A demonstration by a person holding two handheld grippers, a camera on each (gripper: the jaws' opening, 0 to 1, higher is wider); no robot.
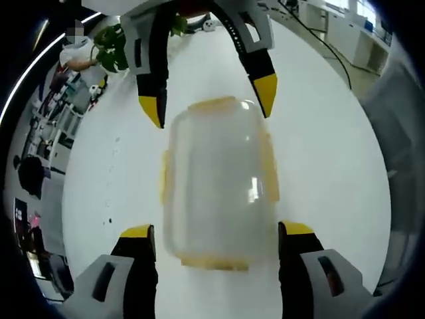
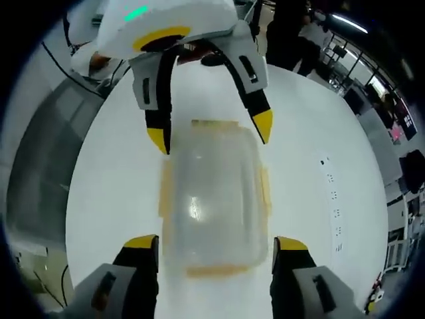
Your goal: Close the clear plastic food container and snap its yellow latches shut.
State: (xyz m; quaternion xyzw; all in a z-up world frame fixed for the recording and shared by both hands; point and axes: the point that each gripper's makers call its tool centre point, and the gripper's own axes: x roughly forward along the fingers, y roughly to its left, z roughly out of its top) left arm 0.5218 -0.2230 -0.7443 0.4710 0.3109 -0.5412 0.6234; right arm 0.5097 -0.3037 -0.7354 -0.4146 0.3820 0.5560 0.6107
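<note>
Tongs (image 1: pixel 216 240) spread (both), container (image 1: pixel 218 183) between, plant (image 1: pixel 113 48) behind

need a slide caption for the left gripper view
Two open grippers, left and right, flank opposite ends of a clear lidded container with yellow latches on a white table.

no readable text, labels, brand marks, numbers or signs anywhere, nothing legible in either view

One clear container (image 1: pixel 219 183); four yellow latches (image 1: pixel 215 262); two grippers (image 1: pixel 218 232).
</note>
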